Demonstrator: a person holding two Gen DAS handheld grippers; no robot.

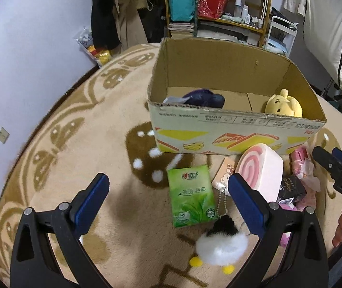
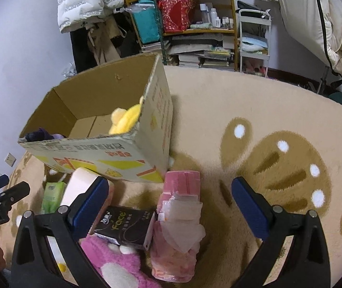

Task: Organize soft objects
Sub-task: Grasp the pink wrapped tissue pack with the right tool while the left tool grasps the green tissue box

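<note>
Left wrist view: the left gripper (image 1: 168, 192) hangs over the rug (image 1: 75, 144) with its jaws spread wide and nothing between them. Beneath them lie a green tissue pack (image 1: 191, 195) with Chinese print I cannot make out, and at 6 o'clock a white fluffy toy (image 1: 221, 247) with yellow feet. The box (image 1: 230, 129) stands at 12 o'clock; inside it are a purple plush (image 1: 205, 98) at the left and a yellow plush (image 1: 283, 104) at the right. A pink swirl cushion (image 1: 259, 175) leans just in front of the box, with a small bear charm (image 1: 223, 174) beside it. The right gripper (image 1: 333, 158) shows at 3 o'clock, its body marked "DAS…".

Right wrist view: the right gripper (image 2: 169, 202) is also wide open and empty, over a black pack (image 2: 125, 225) reading "Face", a pink roll (image 2: 178, 225) in torn wrap and a pink plush (image 2: 115, 259) at 6 o'clock. The left gripper (image 2: 0, 192) at 9 o'clock bears "…enRobot.AI".

Judged so, sorting is partly done: two toys are boxed and the rest wait. The next move calls for lowering one gripper, closing gently on a soft toy, and carrying it over the box rim.
</note>
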